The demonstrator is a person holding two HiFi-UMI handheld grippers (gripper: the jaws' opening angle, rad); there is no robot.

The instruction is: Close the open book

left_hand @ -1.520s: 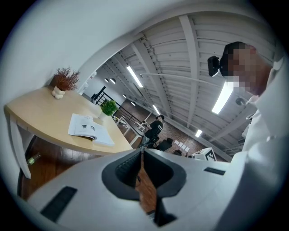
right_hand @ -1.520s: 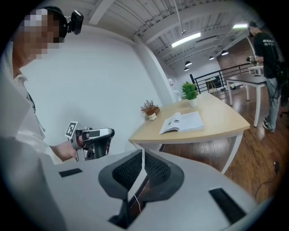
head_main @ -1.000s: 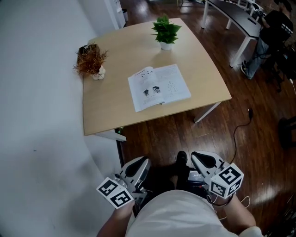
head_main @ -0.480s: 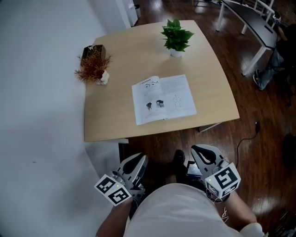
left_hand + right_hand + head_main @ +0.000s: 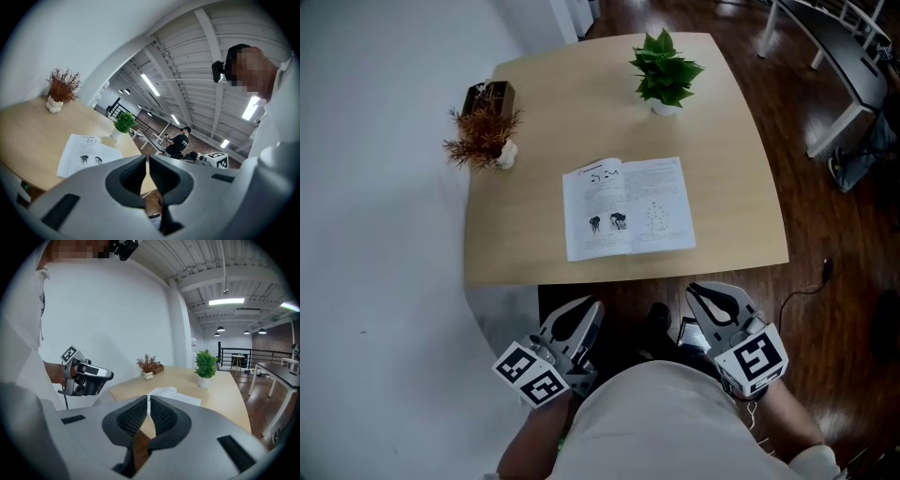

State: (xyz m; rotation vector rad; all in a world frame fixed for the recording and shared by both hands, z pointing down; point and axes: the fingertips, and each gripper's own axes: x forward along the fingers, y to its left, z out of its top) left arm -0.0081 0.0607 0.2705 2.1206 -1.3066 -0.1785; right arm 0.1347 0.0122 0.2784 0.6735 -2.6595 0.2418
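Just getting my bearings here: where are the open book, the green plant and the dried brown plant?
open book (image 5: 628,208), head view, middle of its pages.
green plant (image 5: 666,70), head view, its leaves.
dried brown plant (image 5: 481,127), head view, its twigs.

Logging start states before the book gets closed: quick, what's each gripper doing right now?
Left grey two-jaw gripper: closed, holding nothing.
Right grey two-jaw gripper: closed, holding nothing.

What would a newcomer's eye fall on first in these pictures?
An open book lies on the table, near its front edge. Behind it stand a potted plant and, at the left, a dried reddish plant. The left gripper and right gripper, both shut and empty, hover short of the table.
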